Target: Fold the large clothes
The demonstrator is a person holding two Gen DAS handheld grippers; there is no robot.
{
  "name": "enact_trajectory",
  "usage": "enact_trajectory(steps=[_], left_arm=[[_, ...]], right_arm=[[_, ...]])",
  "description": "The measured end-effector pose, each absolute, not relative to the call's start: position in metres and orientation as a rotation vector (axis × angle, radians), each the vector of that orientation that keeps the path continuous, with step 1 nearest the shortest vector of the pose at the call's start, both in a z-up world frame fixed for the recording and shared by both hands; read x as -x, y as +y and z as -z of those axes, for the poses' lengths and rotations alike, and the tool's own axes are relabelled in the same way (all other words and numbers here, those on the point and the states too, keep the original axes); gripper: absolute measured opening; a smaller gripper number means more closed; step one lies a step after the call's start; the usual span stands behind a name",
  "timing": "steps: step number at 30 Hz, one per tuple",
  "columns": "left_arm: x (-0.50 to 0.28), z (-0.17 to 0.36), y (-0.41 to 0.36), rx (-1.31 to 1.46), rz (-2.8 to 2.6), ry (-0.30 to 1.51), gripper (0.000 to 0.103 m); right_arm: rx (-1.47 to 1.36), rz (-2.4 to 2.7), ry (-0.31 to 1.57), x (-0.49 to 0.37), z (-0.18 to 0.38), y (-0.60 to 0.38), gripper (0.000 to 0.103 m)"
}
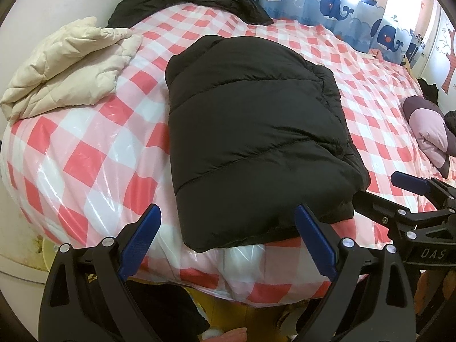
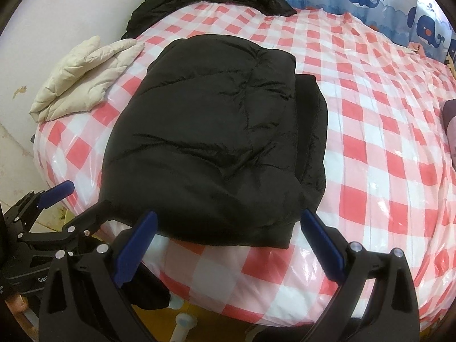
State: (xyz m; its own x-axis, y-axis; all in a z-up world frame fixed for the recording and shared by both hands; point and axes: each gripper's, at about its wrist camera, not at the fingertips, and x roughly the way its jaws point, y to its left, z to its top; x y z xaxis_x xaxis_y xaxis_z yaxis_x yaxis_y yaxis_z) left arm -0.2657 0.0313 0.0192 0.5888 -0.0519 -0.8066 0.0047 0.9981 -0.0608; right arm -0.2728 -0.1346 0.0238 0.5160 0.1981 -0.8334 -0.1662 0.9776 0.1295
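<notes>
A black puffer jacket lies folded into a thick rectangle on the bed, shown too in the right wrist view. My left gripper is open at the jacket's near edge, with nothing between its blue pads. My right gripper is open as well, straddling the near hem without closing on it. Each gripper shows in the other's view: the right gripper at the jacket's near right corner, the left gripper at its near left corner.
The bed has a red-and-white checked plastic cover. A cream padded garment lies at the far left, a black garment at the head and a purple-pink one at the right. A whale-print curtain hangs behind.
</notes>
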Motion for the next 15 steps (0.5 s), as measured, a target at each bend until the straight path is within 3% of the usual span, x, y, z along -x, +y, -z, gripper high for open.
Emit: enact_trajectory(steps=[15], left_arm=[[0.2653, -0.0201, 0.0314, 0.050, 0.029, 0.937, 0.091]], right_arm=[[-0.037, -0.225, 1.005, 0.2724, -0.0226, -0.1327, 0.096]])
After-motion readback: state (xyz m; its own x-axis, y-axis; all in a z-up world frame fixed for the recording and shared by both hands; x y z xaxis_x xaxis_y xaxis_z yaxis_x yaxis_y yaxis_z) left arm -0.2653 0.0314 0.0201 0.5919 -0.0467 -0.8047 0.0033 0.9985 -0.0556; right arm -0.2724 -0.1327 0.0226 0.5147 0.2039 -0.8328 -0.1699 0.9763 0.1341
